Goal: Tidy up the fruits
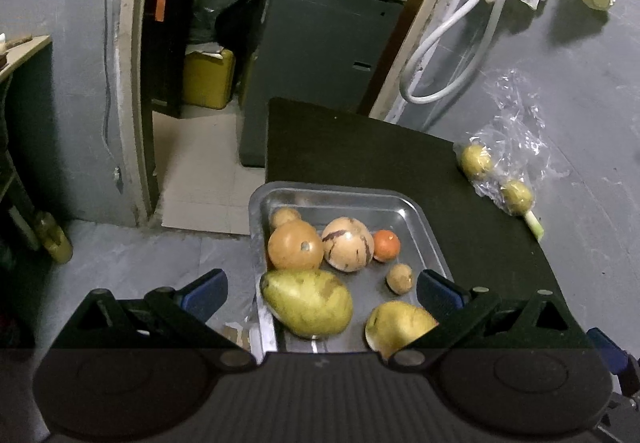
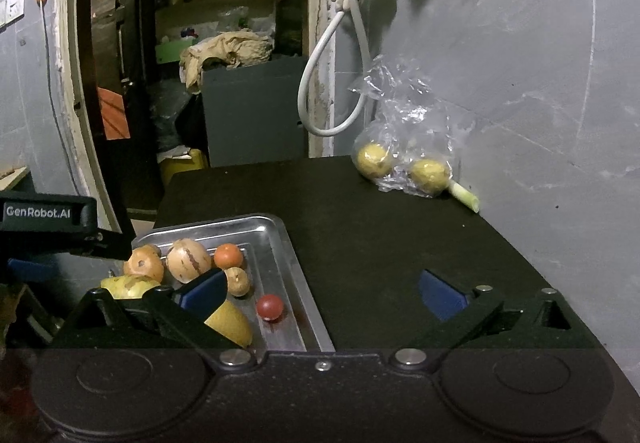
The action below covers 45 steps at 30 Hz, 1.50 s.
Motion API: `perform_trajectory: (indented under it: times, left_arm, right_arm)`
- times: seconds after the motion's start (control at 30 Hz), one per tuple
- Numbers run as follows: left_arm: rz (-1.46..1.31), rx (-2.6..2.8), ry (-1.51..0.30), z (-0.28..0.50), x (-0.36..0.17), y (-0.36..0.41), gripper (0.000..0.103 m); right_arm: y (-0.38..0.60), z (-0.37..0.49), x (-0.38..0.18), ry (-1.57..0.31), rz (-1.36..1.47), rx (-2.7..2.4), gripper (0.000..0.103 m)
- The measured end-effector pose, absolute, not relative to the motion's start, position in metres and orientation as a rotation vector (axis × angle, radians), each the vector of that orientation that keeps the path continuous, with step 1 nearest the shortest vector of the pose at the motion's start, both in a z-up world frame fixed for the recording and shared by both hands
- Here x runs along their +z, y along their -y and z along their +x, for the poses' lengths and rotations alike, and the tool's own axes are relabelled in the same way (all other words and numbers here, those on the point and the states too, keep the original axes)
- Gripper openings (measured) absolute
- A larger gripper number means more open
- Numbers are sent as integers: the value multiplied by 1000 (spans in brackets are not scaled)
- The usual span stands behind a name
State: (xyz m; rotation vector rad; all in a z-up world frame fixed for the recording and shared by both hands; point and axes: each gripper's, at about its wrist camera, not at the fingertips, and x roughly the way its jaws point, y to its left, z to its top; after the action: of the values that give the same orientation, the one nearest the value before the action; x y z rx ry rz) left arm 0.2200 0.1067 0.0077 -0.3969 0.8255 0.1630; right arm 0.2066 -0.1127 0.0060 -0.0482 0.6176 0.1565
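Note:
A steel tray [image 1: 420, 219] [image 2: 304, 307] sits at the left edge of a black table [image 1: 480, 243] [image 2: 380, 243]. It holds several fruits: a big green-yellow pear [image 1: 308, 303], a second pear [image 1: 396, 325] [image 2: 232, 323], an orange-brown round fruit [image 1: 295, 246] [image 2: 144, 263], a pale streaked fruit [image 1: 347, 245] [image 2: 188, 261], a small orange [image 1: 386, 245] [image 2: 228, 255], a small brown fruit [image 1: 399, 278] [image 2: 238, 281] and a small red fruit [image 2: 270, 307]. My left gripper [image 1: 322, 293] is open above the tray's near end. My right gripper [image 2: 322, 293] is open with nothing in it, above the tray's right rim.
A clear plastic bag [image 1: 508, 147] [image 2: 404, 131] with two yellow-green fruits [image 1: 476, 161] [image 2: 374, 159] lies at the table's far right by the grey wall, a green stalk [image 1: 534, 225] [image 2: 466, 197] beside it. A white hose [image 1: 448, 55] [image 2: 332, 83] hangs behind. An open doorway with clutter is at left.

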Motion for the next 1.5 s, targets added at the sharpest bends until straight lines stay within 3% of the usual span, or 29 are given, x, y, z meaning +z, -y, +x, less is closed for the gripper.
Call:
perform_trajectory:
  times: [1.5]
  left_arm:
    - [-259,280,-660,102,42,-15,103]
  right_arm:
    - [199,146,31,-551,-105,404,102]
